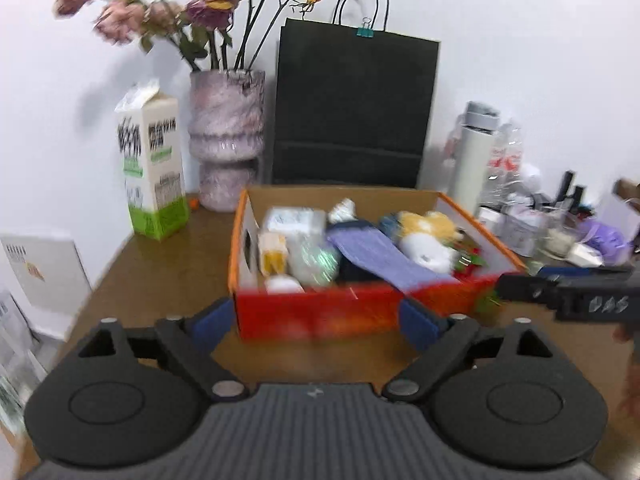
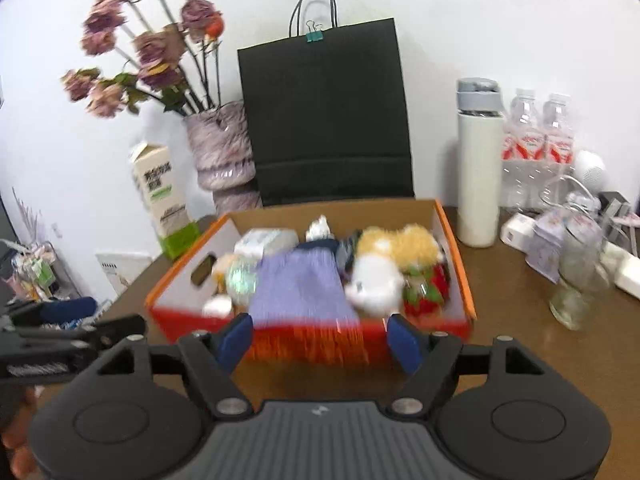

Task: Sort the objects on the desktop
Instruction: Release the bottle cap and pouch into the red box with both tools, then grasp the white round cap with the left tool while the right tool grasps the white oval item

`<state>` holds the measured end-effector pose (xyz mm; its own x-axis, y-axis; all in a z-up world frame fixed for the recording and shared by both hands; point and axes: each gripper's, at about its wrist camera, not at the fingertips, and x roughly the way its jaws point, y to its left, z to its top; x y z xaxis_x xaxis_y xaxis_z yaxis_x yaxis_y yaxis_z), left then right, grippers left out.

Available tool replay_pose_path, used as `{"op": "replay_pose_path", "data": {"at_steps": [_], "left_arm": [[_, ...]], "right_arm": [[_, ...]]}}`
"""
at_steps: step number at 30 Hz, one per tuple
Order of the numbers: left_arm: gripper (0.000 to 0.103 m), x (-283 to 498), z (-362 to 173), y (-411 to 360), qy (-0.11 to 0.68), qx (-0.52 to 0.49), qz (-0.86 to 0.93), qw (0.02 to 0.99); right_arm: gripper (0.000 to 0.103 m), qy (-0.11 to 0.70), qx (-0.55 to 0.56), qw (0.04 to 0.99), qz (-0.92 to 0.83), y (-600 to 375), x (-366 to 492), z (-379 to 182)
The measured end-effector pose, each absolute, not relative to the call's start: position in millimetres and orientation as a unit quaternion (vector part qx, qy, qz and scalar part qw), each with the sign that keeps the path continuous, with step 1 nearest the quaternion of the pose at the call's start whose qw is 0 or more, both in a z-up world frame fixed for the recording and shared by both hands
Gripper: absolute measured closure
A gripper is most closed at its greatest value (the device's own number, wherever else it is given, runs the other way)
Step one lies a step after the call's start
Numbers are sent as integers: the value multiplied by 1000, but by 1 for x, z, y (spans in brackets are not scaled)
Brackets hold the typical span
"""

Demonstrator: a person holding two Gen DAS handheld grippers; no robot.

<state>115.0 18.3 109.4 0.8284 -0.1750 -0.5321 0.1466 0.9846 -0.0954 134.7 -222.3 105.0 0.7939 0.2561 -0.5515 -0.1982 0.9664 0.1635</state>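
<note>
Left wrist view, Mia: what do you see?

Mia: The left hand-held gripper point(image 1: 316, 322) has its blue fingers wide apart. Nothing is between them. Right past them sits the orange box point(image 1: 320, 316) on the brown tabletop point(image 1: 160, 280).

Tom: What is in the box?

Mia: A purple cloth point(image 1: 380, 256), a yellow and white plush toy point(image 1: 430, 240), a red strawberry toy point(image 2: 428, 292) and some small packs. It looks blurry.

Tom: And the right wrist view?

Mia: The right hand-held gripper point(image 2: 320, 344) is wide too, and holds nothing. The box is just in front of it.

Tom: What stands behind the box?

Mia: A black paper bag point(image 2: 324, 112), a pink vase point(image 1: 226, 140) with dry flowers, a milk carton point(image 1: 154, 168) and a white bottle point(image 2: 478, 164).
</note>
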Motion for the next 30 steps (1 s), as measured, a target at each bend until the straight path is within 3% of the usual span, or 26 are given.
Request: {"op": "replay_pose_path", "data": {"at_steps": [7,15,26,30], "left_arm": [[6,20,65,13,301,-33,-40,952],[6,-51,38,-12,330,-38,-50,942],[6,-43,42,-23,319,-28,-53,946],[12,-23,52,-31,300,-24,-86,950]], "right_arm": [[24,299,7,951,77,-233,33,64],[24,359,8,929,95,-242,-45,26],[27,334,14,940,74,-249,-42,37],[27,319,27,945,61,-262,-23,40]]}}
